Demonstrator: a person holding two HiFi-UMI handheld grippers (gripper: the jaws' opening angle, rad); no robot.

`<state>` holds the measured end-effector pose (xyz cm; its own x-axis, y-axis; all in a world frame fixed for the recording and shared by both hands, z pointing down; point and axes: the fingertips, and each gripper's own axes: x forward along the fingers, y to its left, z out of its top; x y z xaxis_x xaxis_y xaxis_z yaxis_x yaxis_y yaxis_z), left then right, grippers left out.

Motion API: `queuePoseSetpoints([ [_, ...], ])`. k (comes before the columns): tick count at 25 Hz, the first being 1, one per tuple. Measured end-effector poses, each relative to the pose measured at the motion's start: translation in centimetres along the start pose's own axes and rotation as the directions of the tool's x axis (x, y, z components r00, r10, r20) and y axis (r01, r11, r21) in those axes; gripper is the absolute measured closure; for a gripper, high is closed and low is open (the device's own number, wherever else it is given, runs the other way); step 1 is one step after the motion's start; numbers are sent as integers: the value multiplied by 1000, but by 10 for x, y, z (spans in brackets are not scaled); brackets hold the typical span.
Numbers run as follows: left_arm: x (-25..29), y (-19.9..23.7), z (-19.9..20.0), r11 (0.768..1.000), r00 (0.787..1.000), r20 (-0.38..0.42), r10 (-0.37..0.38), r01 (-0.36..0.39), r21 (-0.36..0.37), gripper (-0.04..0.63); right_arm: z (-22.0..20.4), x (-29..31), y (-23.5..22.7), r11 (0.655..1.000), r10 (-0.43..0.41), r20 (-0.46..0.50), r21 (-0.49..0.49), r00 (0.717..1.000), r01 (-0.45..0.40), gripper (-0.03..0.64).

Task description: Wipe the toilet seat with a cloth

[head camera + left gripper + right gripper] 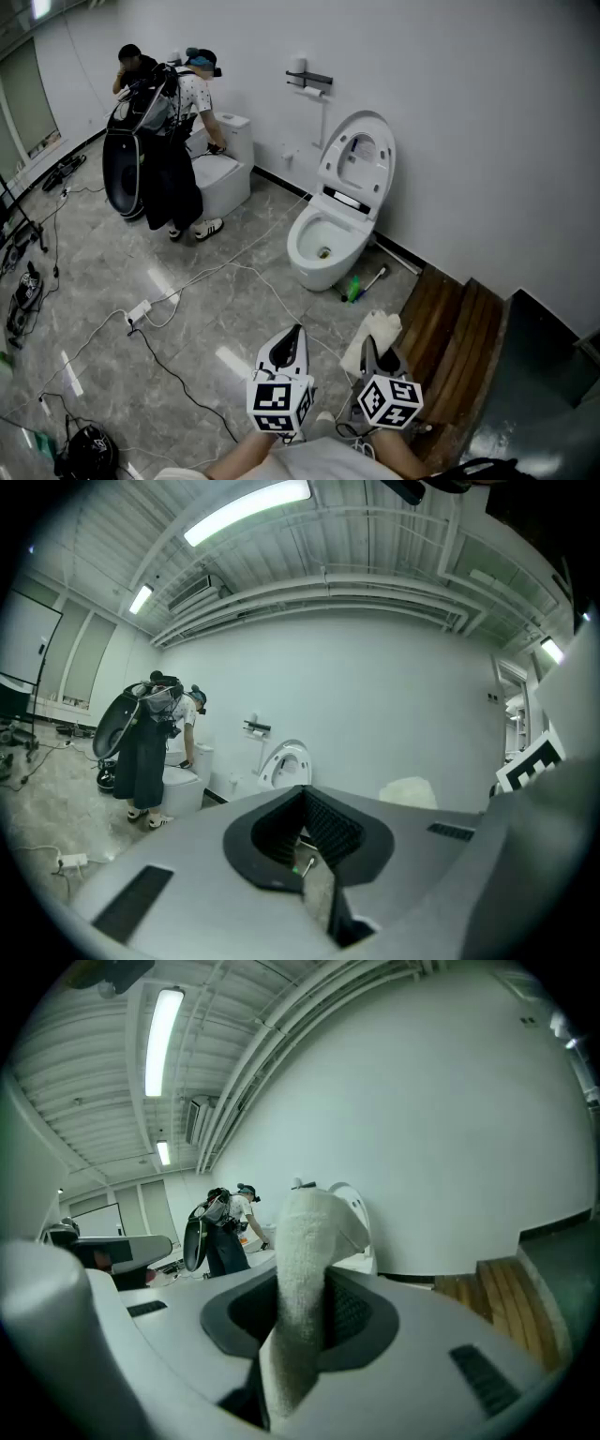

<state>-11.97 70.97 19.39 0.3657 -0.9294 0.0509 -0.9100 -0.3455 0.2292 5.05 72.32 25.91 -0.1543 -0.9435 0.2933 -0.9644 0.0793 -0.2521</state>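
Note:
A white toilet point(323, 246) stands against the far wall with its lid point(358, 157) raised. It also shows small and distant in the left gripper view point(285, 761) and behind the cloth in the right gripper view point(354, 1215). My right gripper point(370, 349) is shut on a cream cloth point(377, 334), which sticks up between the jaws point(307, 1232). My left gripper point(292, 339) is beside it, shut with nothing in it point(305, 799). Both grippers are well short of the toilet, over the floor.
A person point(178, 141) bends over a second toilet point(227, 173) at the back left. Cables point(187, 291) and a power strip point(139, 312) trail across the tiled floor. A green-handled brush point(356, 286) lies beside the toilet. A wooden platform point(459, 347) sits at the right.

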Motion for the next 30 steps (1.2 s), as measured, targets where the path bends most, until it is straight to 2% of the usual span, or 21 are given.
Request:
queuePoseSetpoints([
  [13,37,24,-4,1000,1000,-15,26,-26,-8,586,6,52,4,999,30,-6,10,1000,-30,517],
  [22,98,32,5,999,999,-19,35,-35,11,584,27,109,-16,999,36,-12,38,999,-36,517],
  [30,159,37,21,1000,1000,-11,27,-26,11,585,64,157,-33,999,32,11,32,999,-32,517],
])
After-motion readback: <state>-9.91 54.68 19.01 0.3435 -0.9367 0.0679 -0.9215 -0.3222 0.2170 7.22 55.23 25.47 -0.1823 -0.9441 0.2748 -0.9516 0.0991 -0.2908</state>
